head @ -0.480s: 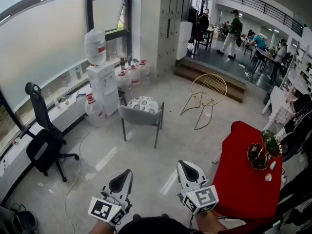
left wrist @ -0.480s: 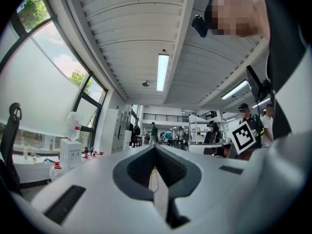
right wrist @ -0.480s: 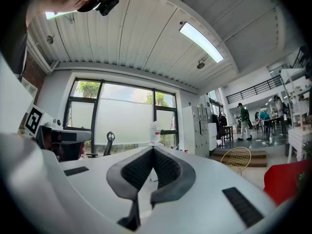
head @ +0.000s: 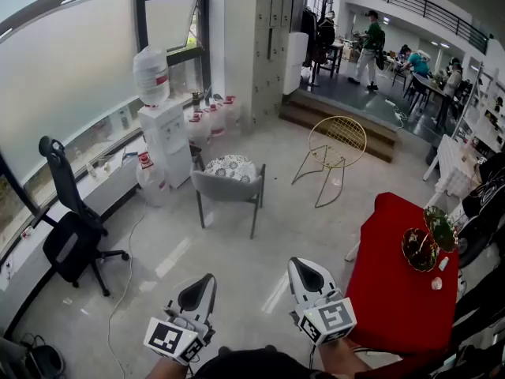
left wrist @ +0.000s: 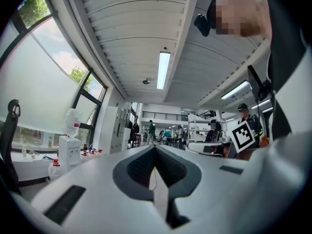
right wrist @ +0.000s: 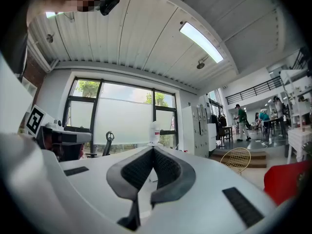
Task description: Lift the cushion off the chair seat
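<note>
Both grippers are sitting low at the bottom edge of the head view, side by side and a little apart, pointing level out across the pale floor [head: 237, 243]. The left gripper [head: 202, 286] is showing its jaws pressed fully together with nothing between them, and its own view confirms it: the dark pads are meeting at the tip [left wrist: 155, 148]. The right gripper [head: 301, 270] is doing the same, jaws closed tight on nothing [right wrist: 153, 148]. Each one's marker cube is facing up at the camera, left [head: 170, 339] and right [head: 330, 320].

The patterned cushion [head: 230, 166] is lying on the seat of the grey chair [head: 229, 189], well ahead of both grippers and untouched. Open floor is lying between them and the chair, with only a thin cable [head: 125, 279] trailing along it on the left.

Around the chair, a white water dispenser [head: 166, 136] with an upturned bottle is standing just to its left. Spare water bottles [head: 211, 118] are clustering behind it near the tall lockers [head: 260, 46]. A black office chair [head: 69, 229] is sitting by the window on the far left. A gold wire chair [head: 338, 144] is standing to the right by the steps [head: 339, 121], and a red table [head: 390, 290] is crowding the right gripper's side.
</note>
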`<state>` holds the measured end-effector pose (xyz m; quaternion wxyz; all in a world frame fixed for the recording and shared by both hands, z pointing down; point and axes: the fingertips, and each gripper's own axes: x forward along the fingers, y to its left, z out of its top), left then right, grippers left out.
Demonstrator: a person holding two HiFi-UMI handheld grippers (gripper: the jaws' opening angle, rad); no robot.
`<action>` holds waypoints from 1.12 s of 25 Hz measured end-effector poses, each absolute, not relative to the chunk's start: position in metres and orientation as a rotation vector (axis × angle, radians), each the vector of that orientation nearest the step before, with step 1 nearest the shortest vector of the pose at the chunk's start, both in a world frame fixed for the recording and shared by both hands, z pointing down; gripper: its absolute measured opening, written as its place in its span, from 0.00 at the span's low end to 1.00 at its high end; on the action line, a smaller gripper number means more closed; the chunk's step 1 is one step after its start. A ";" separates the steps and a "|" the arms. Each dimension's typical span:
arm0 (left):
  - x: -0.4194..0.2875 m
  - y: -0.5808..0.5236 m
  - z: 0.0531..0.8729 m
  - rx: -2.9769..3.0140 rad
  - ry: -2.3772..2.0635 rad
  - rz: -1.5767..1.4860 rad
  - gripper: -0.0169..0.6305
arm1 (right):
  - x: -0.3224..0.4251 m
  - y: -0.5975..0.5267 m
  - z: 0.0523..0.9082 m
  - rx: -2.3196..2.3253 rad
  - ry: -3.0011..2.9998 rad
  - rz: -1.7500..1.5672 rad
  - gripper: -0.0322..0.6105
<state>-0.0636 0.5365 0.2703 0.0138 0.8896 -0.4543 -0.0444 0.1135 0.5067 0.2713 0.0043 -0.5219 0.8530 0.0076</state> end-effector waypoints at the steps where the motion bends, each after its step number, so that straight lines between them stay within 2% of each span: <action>1: -0.064 0.536 0.270 2.774 -1.413 -0.137 0.04 | 0.112 0.507 0.270 -1.632 2.675 0.036 0.06; 28: -0.160 0.519 0.276 2.797 -1.325 -0.215 0.04 | 0.015 0.500 0.284 -1.655 2.725 0.019 0.06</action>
